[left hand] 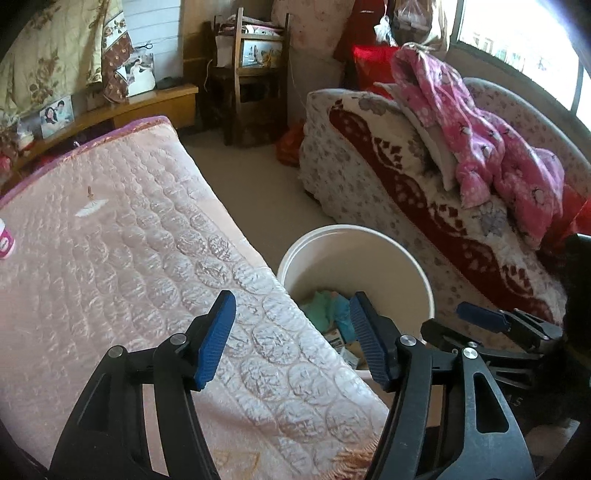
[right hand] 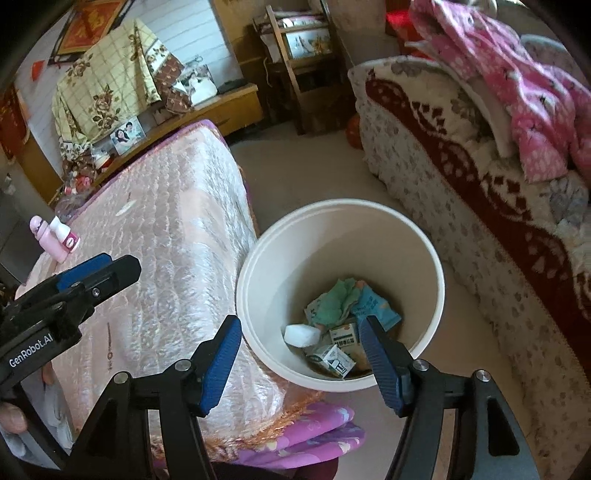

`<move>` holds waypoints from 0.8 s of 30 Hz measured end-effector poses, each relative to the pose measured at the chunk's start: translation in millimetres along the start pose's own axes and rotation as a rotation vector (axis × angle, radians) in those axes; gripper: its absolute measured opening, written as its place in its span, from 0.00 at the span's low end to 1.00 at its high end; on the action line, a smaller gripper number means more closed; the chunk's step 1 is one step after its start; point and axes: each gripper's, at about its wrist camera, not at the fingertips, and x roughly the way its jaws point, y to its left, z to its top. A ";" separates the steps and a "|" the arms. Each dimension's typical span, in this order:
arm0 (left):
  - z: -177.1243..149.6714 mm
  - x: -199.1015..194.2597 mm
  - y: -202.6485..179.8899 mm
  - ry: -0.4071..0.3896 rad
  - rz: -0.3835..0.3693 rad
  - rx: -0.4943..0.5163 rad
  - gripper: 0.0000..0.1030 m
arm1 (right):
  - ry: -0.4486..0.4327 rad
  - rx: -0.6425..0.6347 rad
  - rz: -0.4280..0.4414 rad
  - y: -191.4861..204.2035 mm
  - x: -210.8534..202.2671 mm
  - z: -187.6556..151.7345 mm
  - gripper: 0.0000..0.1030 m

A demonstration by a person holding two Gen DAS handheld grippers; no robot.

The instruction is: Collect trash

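Tongs, left (left hand: 291,338) and right (right hand: 301,360), both released and seemingly empty above the white bin (right hand: 258,258).

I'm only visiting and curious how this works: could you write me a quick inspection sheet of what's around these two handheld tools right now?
Surface: pink quilted bed cover, beige floor.
Job's things: white bucket on the floor beside the bed, holding a green wrapper, small cartons and a white wad.
Clutter: two pink bottles and a small scrap on the bed cover.
Grippers: left gripper and right gripper both open, nothing between the fingers.
Cables: nothing seen.
Surroundings: sofa with a red-patterned blanket, pink jacket, wooden chair, window.
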 end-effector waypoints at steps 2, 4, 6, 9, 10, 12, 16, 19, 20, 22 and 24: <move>-0.3 -8.7 0.6 -0.015 0.001 -0.003 0.61 | -0.030 0.001 -0.006 6.1 -11.6 -1.4 0.63; -1.0 -20.7 -0.9 -0.044 0.020 0.007 0.61 | -0.059 -0.002 -0.011 12.0 -22.6 -1.9 0.63; -1.6 -34.1 -3.4 -0.074 0.030 0.024 0.61 | -0.088 -0.007 -0.023 18.3 -33.3 -3.1 0.63; -2.6 -53.0 -4.6 -0.106 0.031 0.035 0.61 | -0.140 -0.011 -0.059 27.7 -52.4 -3.8 0.63; -3.1 -60.0 -4.9 -0.119 0.032 0.037 0.61 | -0.152 -0.008 -0.061 29.3 -56.3 -3.5 0.63; -3.9 -69.4 -6.1 -0.136 0.037 0.042 0.61 | -0.190 0.004 -0.049 33.5 -70.8 -3.7 0.63; -8.4 -90.5 -9.1 -0.172 0.055 0.058 0.61 | -0.243 -0.006 -0.061 43.9 -90.8 -4.8 0.64; -12.6 -103.7 -9.3 -0.194 0.051 0.060 0.61 | -0.302 -0.022 -0.076 54.0 -109.0 -8.9 0.72; -13.8 -107.9 -9.4 -0.200 0.054 0.059 0.61 | -0.316 -0.028 -0.083 56.3 -114.2 -9.6 0.74; -16.0 -114.4 -9.0 -0.213 0.064 0.055 0.61 | -0.336 -0.041 -0.095 61.8 -121.6 -11.4 0.75; -18.0 -121.4 -8.4 -0.227 0.065 0.056 0.61 | -0.349 -0.053 -0.100 66.3 -127.5 -12.8 0.75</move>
